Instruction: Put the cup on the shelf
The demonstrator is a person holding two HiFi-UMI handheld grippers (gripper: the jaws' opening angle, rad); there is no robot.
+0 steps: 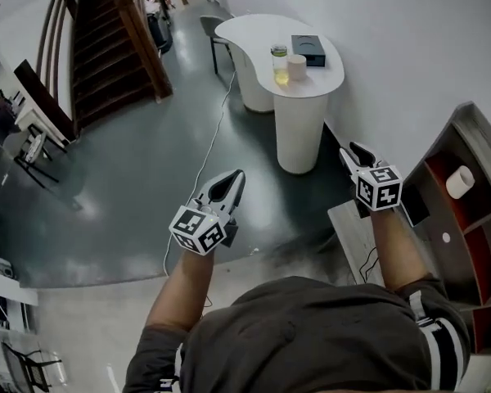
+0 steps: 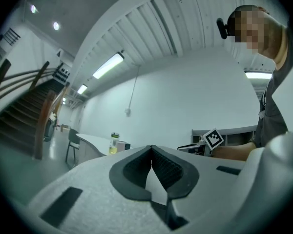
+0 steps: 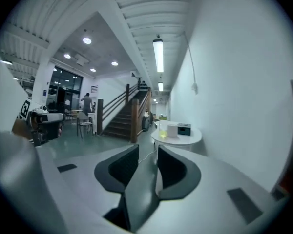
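Nearest, at 6 o'clock: dark shirt (image 1: pixel 311 334), both forearms bare and stretched forward over grey floor (image 1: pixel 147 162).

Left forearm (image 1: pixel 184 289) angled toward 1 o'clock. Left gripper (image 1: pixel 231 180) at its end, marker cube toward the body. Jaws pressed tip to tip, nothing between.

Right forearm (image 1: pixel 397 248) angled toward 11 o'clock. Right gripper (image 1: pixel 353 155) a little further out. Jaws parted by a narrow gap, nothing in it, aimed at the table. Grippers well apart from each other, both lines converging on 12 o'clock.

At 3 o'clock, just beside the right arm: shelf (image 1: pixel 475 133), grey frame, red-lined compartments. Pale cylinder (image 1: pixel 460 181) on its side in one compartment, kind unclear.

Further on at 12 o'clock: white table (image 1: pixel 254 33) on round pedestal legs, well apart from both grippers. On it, cup (image 1: pixel 296 65) upright toward the near edge, just beside a jar (image 1: pixel 279 62) of yellow liquid on its left. Black box (image 1: pixel 308 50) behind.

Far off at 11 o'clock: wooden staircase (image 1: pixel 106 47).
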